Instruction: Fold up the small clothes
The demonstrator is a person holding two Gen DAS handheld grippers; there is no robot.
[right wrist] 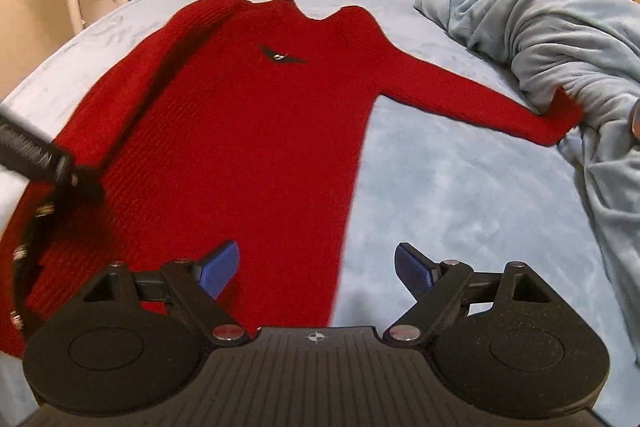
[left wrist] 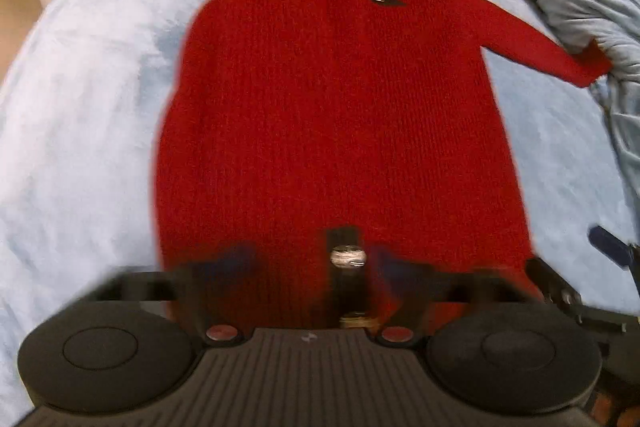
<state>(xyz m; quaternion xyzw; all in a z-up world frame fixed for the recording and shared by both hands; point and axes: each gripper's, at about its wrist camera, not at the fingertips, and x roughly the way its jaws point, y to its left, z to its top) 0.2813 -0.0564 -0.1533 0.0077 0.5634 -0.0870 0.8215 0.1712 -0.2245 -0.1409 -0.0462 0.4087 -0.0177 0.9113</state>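
Right gripper [right wrist: 316,269] fingers spread wide, straddling the sweater [right wrist: 224,131] hem edge at 6 o'clock. Left gripper [left wrist: 312,259] blurred; looks parted, holding nothing. Sweater flat on bed [right wrist: 460,187]; 1 sleeve out at 3 o'clock touches blanket [right wrist: 560,39]. Risk: sleeve snags there during fold.

Red sweater [right wrist: 224,131] flat on blue bedspread [right wrist: 460,187], right tongs [right wrist: 316,269] spread over its hem, crumpled blanket [right wrist: 560,47] beside
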